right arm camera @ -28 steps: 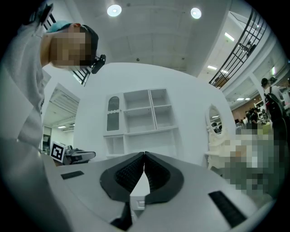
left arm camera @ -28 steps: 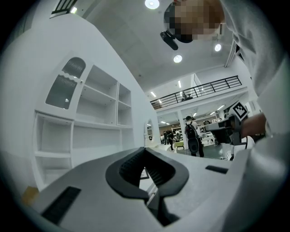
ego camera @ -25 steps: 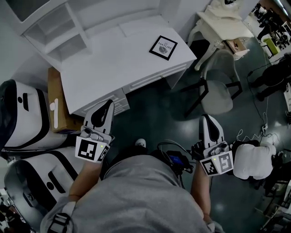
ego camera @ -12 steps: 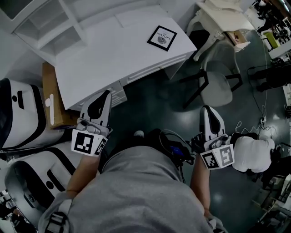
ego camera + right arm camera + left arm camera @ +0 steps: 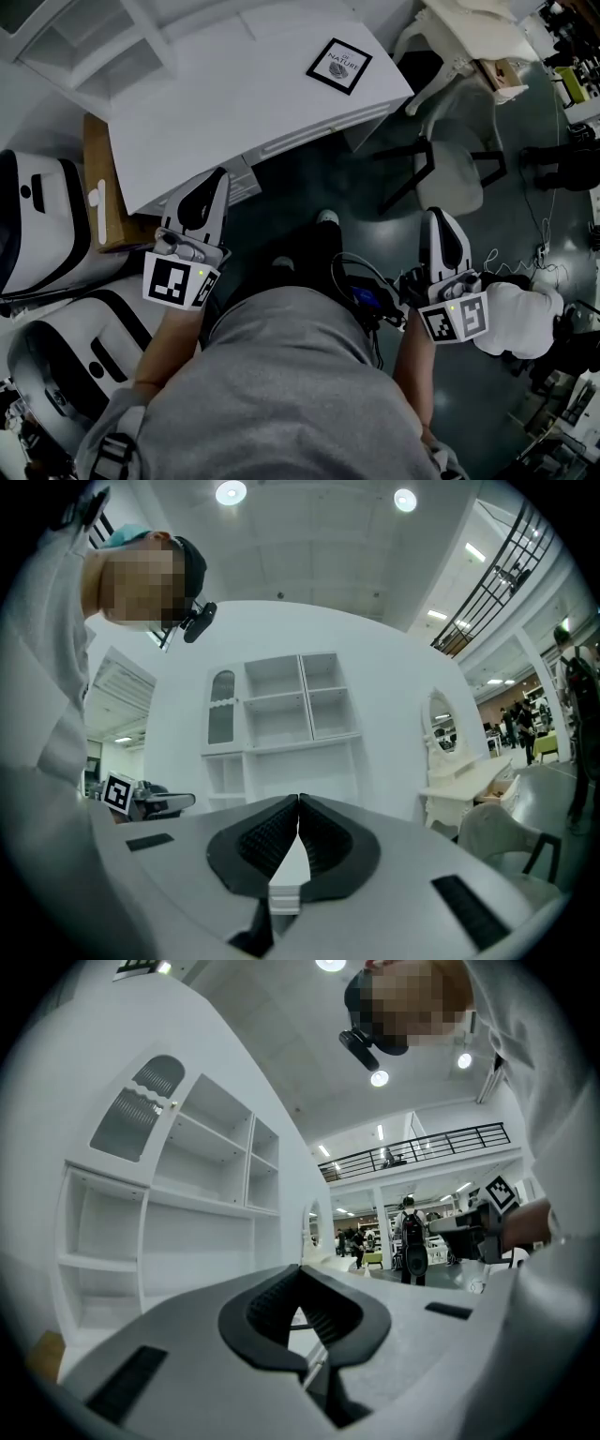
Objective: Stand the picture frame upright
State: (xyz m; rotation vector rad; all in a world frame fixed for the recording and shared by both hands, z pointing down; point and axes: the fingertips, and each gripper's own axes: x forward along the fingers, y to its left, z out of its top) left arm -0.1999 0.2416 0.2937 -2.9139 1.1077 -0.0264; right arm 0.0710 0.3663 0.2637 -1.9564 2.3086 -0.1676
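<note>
A black picture frame (image 5: 338,66) with a white mat lies flat near the right corner of the white desk (image 5: 234,103). My left gripper (image 5: 217,176) is shut and empty, its tip just short of the desk's front edge, far from the frame. My right gripper (image 5: 439,217) is shut and empty too, over the dark floor to the right of the desk. In the left gripper view the jaws (image 5: 302,1279) meet at the tip; in the right gripper view the gripper (image 5: 298,808) is closed, facing the desk's shelf unit (image 5: 286,719).
A grey chair (image 5: 448,169) stands right of the desk. A cream dressing table (image 5: 469,37) is at the back right. A cardboard box (image 5: 98,187) and white-and-black cases (image 5: 42,234) sit on the left. Cables (image 5: 366,291) lie on the floor.
The desk and frame have shifted a little in the head view as the person steps toward them; both grippers stay shut and held level in front of the body.
</note>
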